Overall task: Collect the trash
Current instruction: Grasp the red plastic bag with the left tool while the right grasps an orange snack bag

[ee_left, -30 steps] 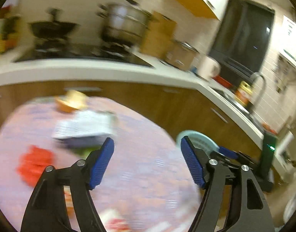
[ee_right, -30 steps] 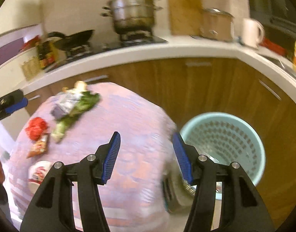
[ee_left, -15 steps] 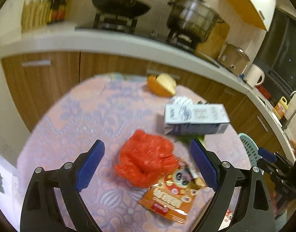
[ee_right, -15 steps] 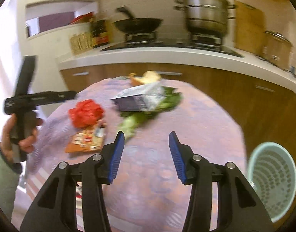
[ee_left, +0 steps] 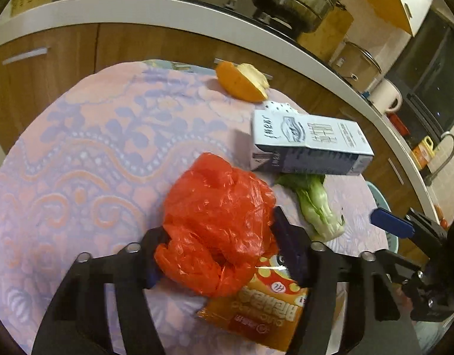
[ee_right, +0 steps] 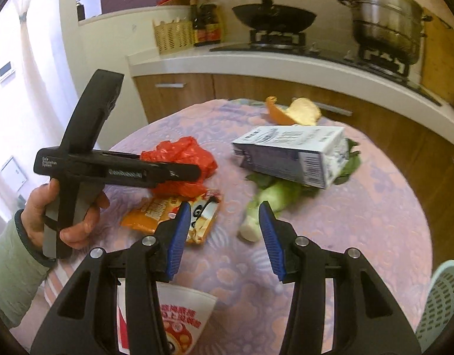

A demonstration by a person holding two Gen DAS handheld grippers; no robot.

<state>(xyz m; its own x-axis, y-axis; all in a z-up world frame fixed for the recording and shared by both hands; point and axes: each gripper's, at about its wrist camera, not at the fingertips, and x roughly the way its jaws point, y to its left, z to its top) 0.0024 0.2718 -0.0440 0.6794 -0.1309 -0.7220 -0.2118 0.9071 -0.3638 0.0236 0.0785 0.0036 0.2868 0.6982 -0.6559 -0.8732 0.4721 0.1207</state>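
Note:
A crumpled red plastic bag (ee_left: pixel 218 207) lies on the round table, partly on top of an orange snack packet (ee_left: pixel 262 310). My left gripper (ee_left: pixel 219 224) straddles the bag with its jaws closing, and both pads touch its sides. In the right wrist view the same gripper reaches in from the left over the red bag (ee_right: pixel 179 153), held by a hand (ee_right: pixel 67 213). My right gripper (ee_right: pixel 224 207) hovers open above the cloth with nothing between its fingers. Just beyond its tips lies the bok choy (ee_right: pixel 268 198), and the snack packet (ee_right: pixel 173 216) lies to their left.
A white-and-blue milk carton (ee_left: pixel 309 145) rests on the bok choy leaves, with orange peel (ee_left: pixel 241 81) behind it. A paper cup (ee_right: pixel 179 316) lies under my right gripper. A pale green bin (ee_right: pixel 443 295) stands off the table's right edge. Kitchen counter and stove run behind.
Both grippers swung away from the bin side toward the trash on the table. My left gripper dropped onto the red bag and its jaws narrowed around it.

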